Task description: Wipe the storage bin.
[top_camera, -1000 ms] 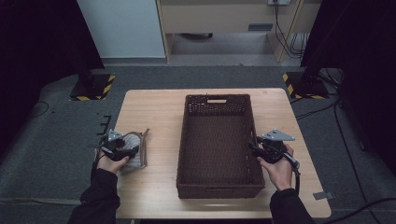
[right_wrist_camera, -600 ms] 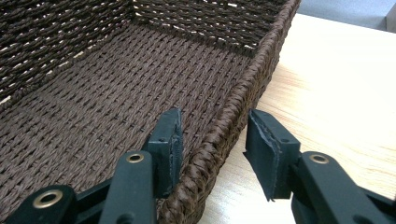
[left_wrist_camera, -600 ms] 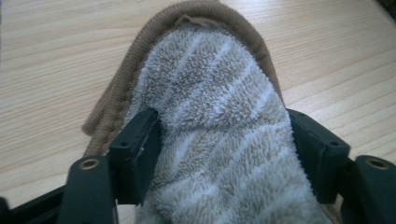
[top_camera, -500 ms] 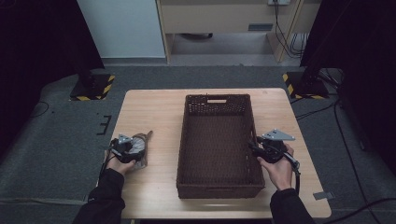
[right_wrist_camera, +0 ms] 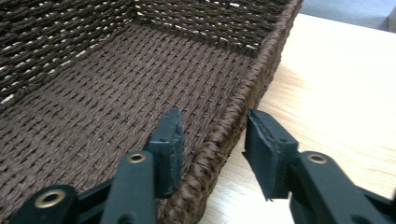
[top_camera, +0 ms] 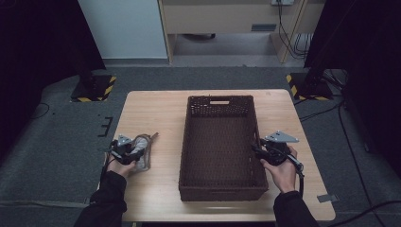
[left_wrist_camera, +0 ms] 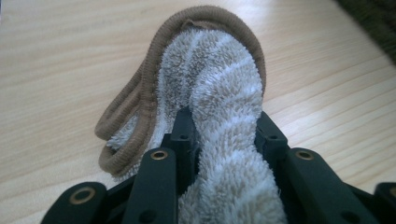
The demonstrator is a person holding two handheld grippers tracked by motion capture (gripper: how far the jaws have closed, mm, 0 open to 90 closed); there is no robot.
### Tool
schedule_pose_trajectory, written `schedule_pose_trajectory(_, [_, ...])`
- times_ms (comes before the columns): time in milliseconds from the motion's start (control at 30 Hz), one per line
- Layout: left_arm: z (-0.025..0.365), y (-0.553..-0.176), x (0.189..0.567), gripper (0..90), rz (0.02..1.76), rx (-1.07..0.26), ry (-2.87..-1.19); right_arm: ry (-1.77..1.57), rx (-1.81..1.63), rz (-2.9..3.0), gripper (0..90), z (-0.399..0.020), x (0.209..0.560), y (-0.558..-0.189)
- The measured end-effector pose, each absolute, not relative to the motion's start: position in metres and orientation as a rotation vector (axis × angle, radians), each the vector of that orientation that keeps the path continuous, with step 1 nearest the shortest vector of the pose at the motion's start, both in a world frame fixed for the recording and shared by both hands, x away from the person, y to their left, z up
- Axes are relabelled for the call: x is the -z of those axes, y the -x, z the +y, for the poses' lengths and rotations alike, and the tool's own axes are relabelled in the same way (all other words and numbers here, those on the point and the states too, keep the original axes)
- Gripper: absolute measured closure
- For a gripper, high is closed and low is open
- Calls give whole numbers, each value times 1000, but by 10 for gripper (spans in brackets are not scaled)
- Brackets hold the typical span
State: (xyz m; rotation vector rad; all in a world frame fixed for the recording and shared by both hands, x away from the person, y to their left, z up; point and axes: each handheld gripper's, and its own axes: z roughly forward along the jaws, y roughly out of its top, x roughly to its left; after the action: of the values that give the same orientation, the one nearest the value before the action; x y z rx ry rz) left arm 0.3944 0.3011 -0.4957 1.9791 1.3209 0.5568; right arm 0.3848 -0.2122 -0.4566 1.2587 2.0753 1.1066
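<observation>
Left tongs [left_wrist_camera: 222, 135] are clenched on the towel [left_wrist_camera: 219, 93], the jaws having just been closing with the cloth between them; in the left tongs view both black jaws press into a thick roll of the pile, so I judge the grip firm enough to lift. I take the towel by its bunched middle, not by an edge, presumably so it comes up as one bundle rather than trailing. The towel lies on the counter [top_camera: 156, 118], near its left edge and well apart from the basket [top_camera: 220, 189]. Right tongs [right_wrist_camera: 212, 140] straddle the basket's right rim: one jaw stands inside the wall, the other outside over the counter. These jaws have just been closing a little, yet a gap shows on the outer side, so I read them as released, not yet pinching the rim. My guess is that this hand is there to steady the basket while the other brings the cloth across. Appearance of the towel: small, grey-white terry with a long shaggy pile, bound by a brown ribbed hem that loops out at the far end; it is crumpled and partly rolled, soft, likely to sag when raised. The basket is dark brown woven, rectangular, empty inside.
</observation>
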Motion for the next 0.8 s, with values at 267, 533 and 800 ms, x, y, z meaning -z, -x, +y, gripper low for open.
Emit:
schedule_pose_trajectory(267, [290,-392,464,659,1212,-595,-1908,-1244,-1116,2086,647,-213,457,-386])
schedule_pose_trajectory(533, [271,-402,438,658,1116,-629,-1890,-1210,-1162,2116,665,-212,457,-388])
schedule_pose_trajectory(800, [256,-431,434,657,1116,-627,-1857,-1164,-1182,2160,688,-204,457,-386])
